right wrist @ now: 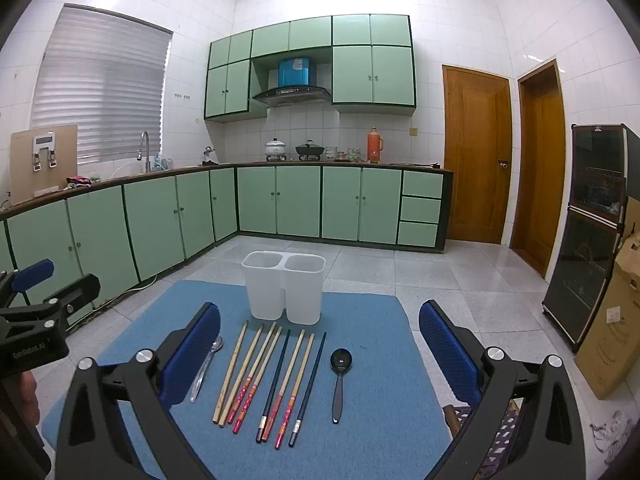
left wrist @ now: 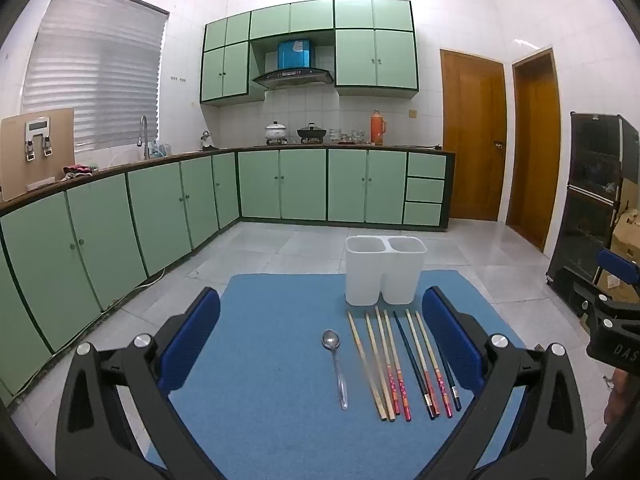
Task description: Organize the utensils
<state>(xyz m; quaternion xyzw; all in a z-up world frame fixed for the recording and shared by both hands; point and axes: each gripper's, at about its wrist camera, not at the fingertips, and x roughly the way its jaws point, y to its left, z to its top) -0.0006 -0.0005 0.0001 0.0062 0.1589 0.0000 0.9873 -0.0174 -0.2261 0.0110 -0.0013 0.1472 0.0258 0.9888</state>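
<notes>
A white two-compartment holder stands empty at the far side of a blue mat. In front of it lie several chopsticks in a row. A silver spoon lies left of them, a black spoon right of them. My left gripper is open and empty above the near side of the mat. My right gripper is open and empty, also above the near side.
The mat covers a small table over a tiled floor. Green kitchen cabinets run along the left and back. Two wooden doors and a dark cabinet stand on the right, with a cardboard box beside it.
</notes>
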